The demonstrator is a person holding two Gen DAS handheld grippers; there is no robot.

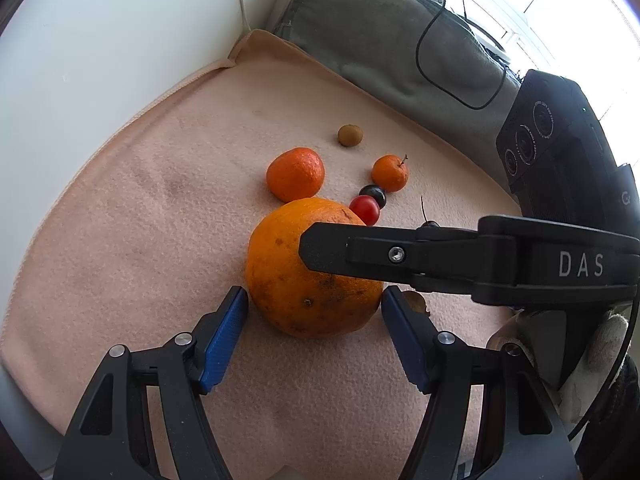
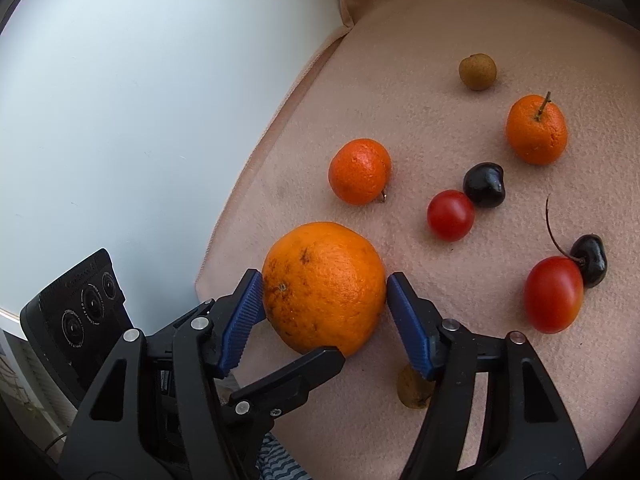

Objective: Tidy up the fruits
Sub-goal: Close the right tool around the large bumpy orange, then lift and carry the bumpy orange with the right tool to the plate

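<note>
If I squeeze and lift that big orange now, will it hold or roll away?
The big orange is round and rests on soft pink cloth, so a nudge would probably roll it only a short way. Its dimpled rind should grip the ribbed blue pads. It looks firm and fairly heavy, so squeeze steadily.

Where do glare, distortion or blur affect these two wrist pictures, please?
Left wrist view: the window is blown out white, and the blanket edge bows from fisheye. Right wrist view: even light, the large orange sharp, soft shadows beneath the fruit.
</note>
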